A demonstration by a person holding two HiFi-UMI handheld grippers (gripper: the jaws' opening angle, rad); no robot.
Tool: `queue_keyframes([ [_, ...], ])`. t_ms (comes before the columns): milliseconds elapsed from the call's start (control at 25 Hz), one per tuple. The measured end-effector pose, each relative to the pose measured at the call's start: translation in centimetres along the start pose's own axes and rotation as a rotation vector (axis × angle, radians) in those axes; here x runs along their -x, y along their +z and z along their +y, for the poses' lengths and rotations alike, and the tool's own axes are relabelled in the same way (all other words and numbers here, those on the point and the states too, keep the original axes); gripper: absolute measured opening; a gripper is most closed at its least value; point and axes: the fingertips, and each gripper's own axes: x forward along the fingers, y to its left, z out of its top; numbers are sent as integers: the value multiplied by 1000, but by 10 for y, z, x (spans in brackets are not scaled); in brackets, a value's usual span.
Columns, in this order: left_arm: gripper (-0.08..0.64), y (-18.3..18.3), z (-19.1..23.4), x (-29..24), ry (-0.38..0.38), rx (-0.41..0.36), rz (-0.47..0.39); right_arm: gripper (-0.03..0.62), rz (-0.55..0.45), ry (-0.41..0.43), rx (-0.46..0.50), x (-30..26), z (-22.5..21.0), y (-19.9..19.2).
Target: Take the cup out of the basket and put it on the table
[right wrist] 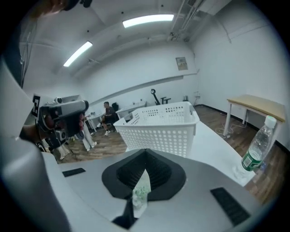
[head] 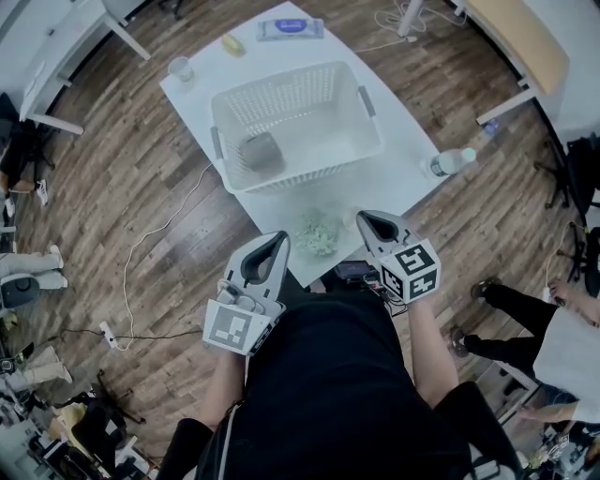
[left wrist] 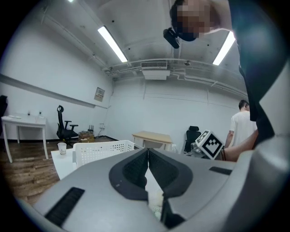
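The white perforated basket [head: 292,124] stands in the middle of the white table [head: 403,131]. Inside it, near its left front corner, lies a grey cup [head: 261,150]. In both gripper views the basket [left wrist: 102,150] [right wrist: 158,127] shows only its outer wall, so the cup is hidden there. My left gripper [head: 277,240] [left wrist: 147,150] hangs over the table's front edge, shut and holding nothing. My right gripper [head: 367,219] [right wrist: 145,152] is level with it to the right, also shut on nothing. Both are well short of the basket.
A crumpled green-and-white bundle [head: 317,232] lies on the table between the grippers. A water bottle [head: 450,161] [right wrist: 256,147] stands at the right edge. At the far end are a paper cup [head: 180,67] [left wrist: 62,147] and a wipes pack [head: 291,28]. A person [head: 525,314] stands at the right.
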Motion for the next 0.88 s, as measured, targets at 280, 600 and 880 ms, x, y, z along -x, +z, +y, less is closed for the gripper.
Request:
queue_keyframes([
  [280,11,0,2,0,16,10,2,23,-272,148,92,26,50,60],
  [600,9,-7,11,2,32,1,39,23,-346,208,176,33,82,95],
  [880,9,-9,16,2,32,38,31,25,-355,208,195,33,84,106],
])
